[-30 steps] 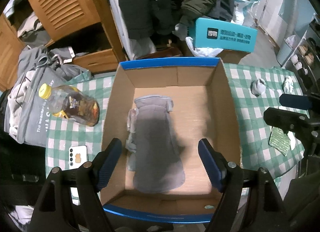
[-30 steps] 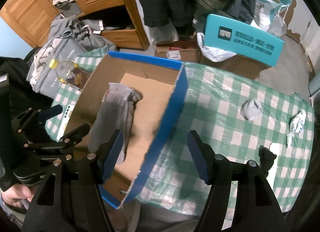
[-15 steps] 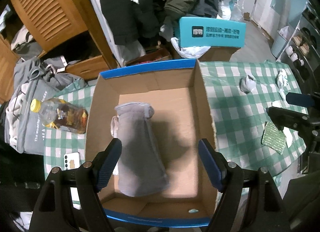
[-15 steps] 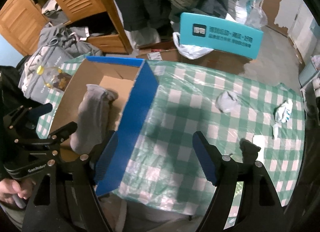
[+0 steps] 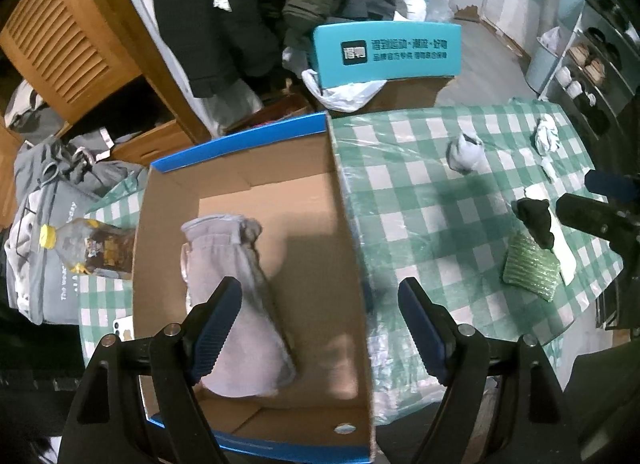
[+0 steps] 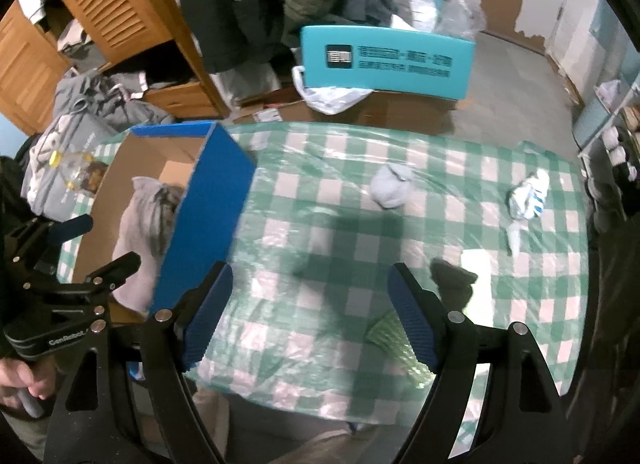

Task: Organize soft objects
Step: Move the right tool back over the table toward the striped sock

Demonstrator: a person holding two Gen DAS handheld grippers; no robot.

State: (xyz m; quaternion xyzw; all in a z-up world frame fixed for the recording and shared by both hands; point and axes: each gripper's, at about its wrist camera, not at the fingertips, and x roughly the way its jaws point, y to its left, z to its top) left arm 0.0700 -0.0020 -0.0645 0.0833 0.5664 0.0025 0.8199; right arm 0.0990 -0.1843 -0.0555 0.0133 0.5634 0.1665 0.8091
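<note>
Several soft pieces are still loose on the bench (image 6: pixel 320 168) while one grey garment (image 5: pixel 236 304) already lies inside the cardboard box (image 5: pixel 348 248). We hold the left tool (image 5: pixel 318 328) wide apart and empty over the box's right wall. Our right tool (image 6: pixel 310 312) hangs over bare checked cloth, its jaws opening with nothing between them. The grey balled sock (image 6: pixel 390 184) sits well ahead of it, the white-and-blue sock (image 6: pixel 528 194) near the far right edge, and the dark sock (image 6: pixel 454 280) and green cloth (image 6: pixel 394 338) just beside its right finger. We judge that a low pinch may gather the plastic-covered tablecloth along with a sock and drag its neighbours. The two tools travelling close together may also clip the box wall.
</note>
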